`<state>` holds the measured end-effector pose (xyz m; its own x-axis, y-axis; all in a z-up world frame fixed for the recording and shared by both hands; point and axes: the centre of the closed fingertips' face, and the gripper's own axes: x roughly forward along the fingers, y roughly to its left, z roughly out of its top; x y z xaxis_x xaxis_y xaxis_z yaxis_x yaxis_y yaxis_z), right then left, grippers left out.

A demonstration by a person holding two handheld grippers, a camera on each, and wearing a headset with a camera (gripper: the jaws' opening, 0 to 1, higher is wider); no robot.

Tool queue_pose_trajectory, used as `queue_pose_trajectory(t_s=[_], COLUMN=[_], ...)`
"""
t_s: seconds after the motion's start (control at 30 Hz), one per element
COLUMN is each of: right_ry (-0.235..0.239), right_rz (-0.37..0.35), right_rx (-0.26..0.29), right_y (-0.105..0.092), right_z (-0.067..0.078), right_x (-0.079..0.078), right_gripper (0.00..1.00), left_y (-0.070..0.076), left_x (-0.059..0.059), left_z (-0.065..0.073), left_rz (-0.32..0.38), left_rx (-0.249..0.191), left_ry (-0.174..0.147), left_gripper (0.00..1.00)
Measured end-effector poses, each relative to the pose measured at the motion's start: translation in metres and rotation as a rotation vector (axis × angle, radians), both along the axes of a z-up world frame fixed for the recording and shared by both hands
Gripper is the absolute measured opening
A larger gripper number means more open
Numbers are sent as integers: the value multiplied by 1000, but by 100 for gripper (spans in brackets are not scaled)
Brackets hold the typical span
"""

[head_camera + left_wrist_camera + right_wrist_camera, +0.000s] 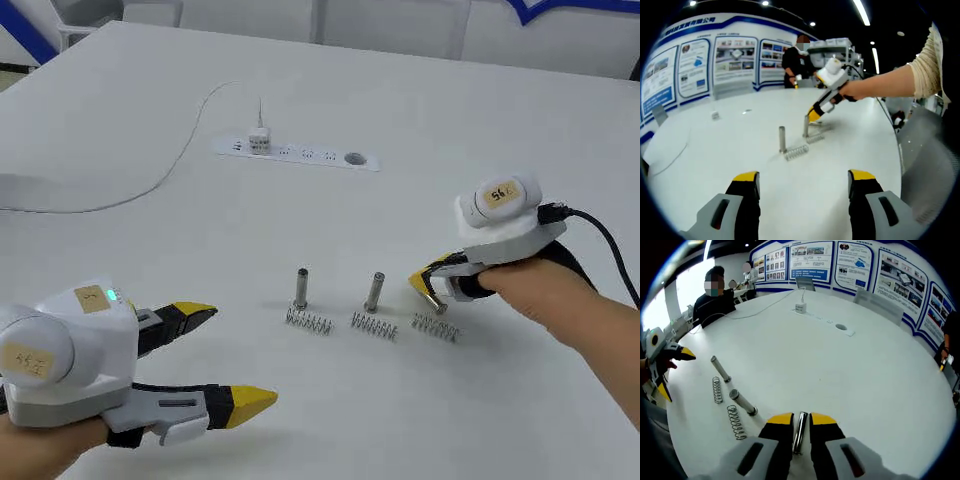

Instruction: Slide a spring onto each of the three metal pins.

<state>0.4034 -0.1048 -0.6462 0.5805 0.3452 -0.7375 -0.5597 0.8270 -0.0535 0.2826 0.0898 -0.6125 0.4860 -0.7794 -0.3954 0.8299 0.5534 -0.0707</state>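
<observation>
The white left tool [225,355], with black jaws tipped in yellow, sits in the lower left of the head view. Its jaws are spread wide with nothing between them. The matching right tool [432,288] is at the right centre of that view. Its jaws are pressed together on a short grey metal pin [800,432], which runs lengthwise between them in the right gripper view.

Two more grey metal pins stand upright on the white counter [200,230] in the middle of the head view: the left pin [301,288] and the middle pin [375,291]. Three coiled steel springs lie on their sides in a row just below the pins: the left spring [308,321], the middle spring [374,326] and the right spring [436,328], which is just under the right tool's tips. None of them is on a pin.

A white power strip [296,154] lies in the upper centre, with a thin grey cable [170,165] curving away to the left.
</observation>
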Motion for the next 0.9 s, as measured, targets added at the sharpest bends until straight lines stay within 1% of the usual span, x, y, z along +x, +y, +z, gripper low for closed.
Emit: queue_pose_trajectory(t_s=[0.23, 0.37, 0.47, 0.7, 0.9], right_ry=[23, 33, 40, 61, 65], right_rz=[-30, -37, -39, -54, -54], right_rx=[-3, -3, 0, 16, 23], right_y=[-2, -1, -1, -1, 0], right_z=[-7, -9, -12, -11, -10], right_x=[2, 1, 4, 3, 1], right_gripper=[11, 11, 11, 10, 9], left_y=[1, 2, 2, 3, 3], left_x=[1, 0, 0, 1, 1], left_z=[-2, -3, -4, -5, -5], left_rz=[8, 11, 11, 14, 14], left_rx=[-4, -5, -6, -8, -13], left_ry=[5, 9, 12, 15, 17], left_gripper=[72, 72, 72, 72, 72])
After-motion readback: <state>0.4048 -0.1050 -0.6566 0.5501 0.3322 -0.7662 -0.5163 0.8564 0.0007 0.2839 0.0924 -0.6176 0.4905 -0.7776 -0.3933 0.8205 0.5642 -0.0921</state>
